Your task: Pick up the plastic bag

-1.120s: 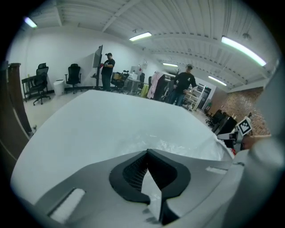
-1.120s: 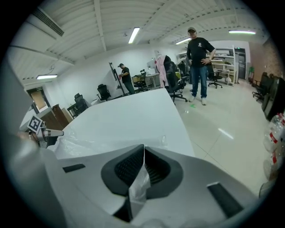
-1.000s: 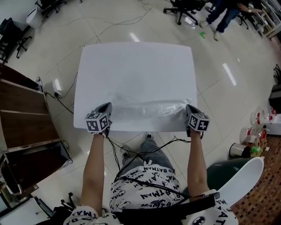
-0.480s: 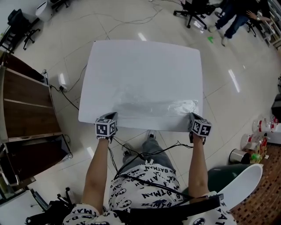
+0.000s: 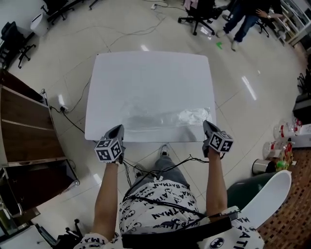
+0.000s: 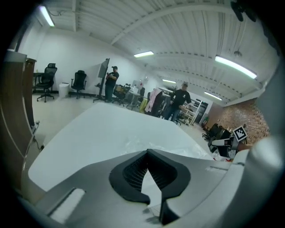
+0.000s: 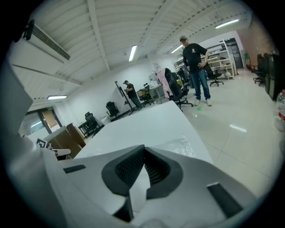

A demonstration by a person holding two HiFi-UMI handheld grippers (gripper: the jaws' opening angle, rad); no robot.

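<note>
The clear plastic bag (image 5: 165,118) lies flat and crinkled along the near part of the white table (image 5: 150,78). It also shows as a glossy patch in the left gripper view (image 6: 176,143) and in the right gripper view (image 7: 181,145). My left gripper (image 5: 118,128) sits at the table's near left edge, just short of the bag's left end. Its jaws are shut with nothing between them (image 6: 147,152). My right gripper (image 5: 207,124) is at the near right edge beside the bag's bunched right end, and is also shut and empty (image 7: 143,148).
A brown cabinet (image 5: 24,124) stands left of the table. Cables (image 5: 141,170) trail on the floor by the person's legs. Bottles and a can (image 5: 277,151) sit on the floor at right, next to a green and white seat (image 5: 262,194). Office chairs and people (image 5: 243,14) are far off.
Both grippers have drawn back from the bag's ends toward the table's near edge. The bag still lies on the table, its right end a little more bunched.
</note>
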